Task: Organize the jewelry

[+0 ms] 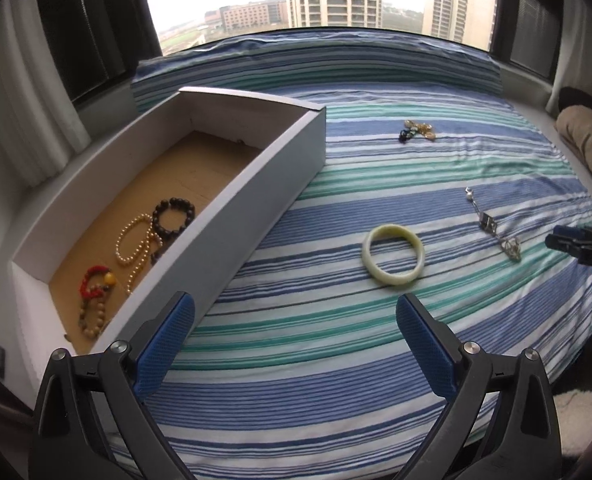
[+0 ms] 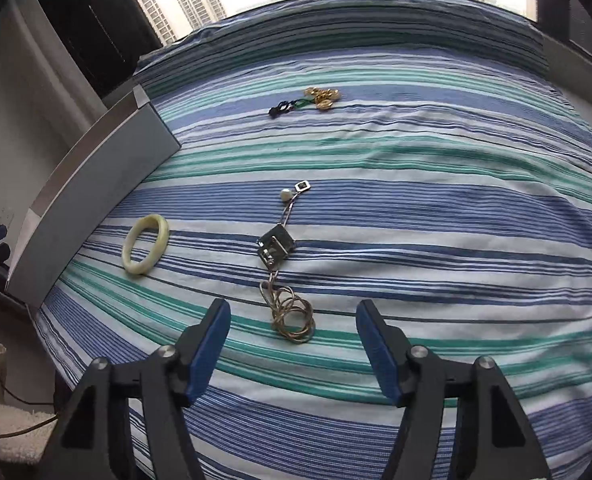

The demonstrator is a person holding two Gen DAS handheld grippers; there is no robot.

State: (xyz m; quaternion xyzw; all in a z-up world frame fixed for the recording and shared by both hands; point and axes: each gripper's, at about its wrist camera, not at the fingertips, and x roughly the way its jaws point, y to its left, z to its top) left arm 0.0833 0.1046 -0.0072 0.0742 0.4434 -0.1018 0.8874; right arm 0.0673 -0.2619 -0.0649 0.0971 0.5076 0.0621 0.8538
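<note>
Left gripper (image 1: 296,314) wide open, nothing between the blue pads, hanging over the striped bedspread (image 1: 336,380) beside the box (image 1: 255,200). Right gripper (image 2: 293,320) partly open, empty, coiled end of the silver chain necklace (image 2: 291,316) lying on the cloth below the gap between the jaws. Pale green bangle (image 1: 392,255) flat on the spread, between box and necklace. Gold-and-green trinket cluster (image 2: 312,100) farther back, well apart. In the box: dark bead bracelet (image 1: 173,220), pearl strand (image 1: 135,244), red and tan bead string (image 1: 95,300).
</note>
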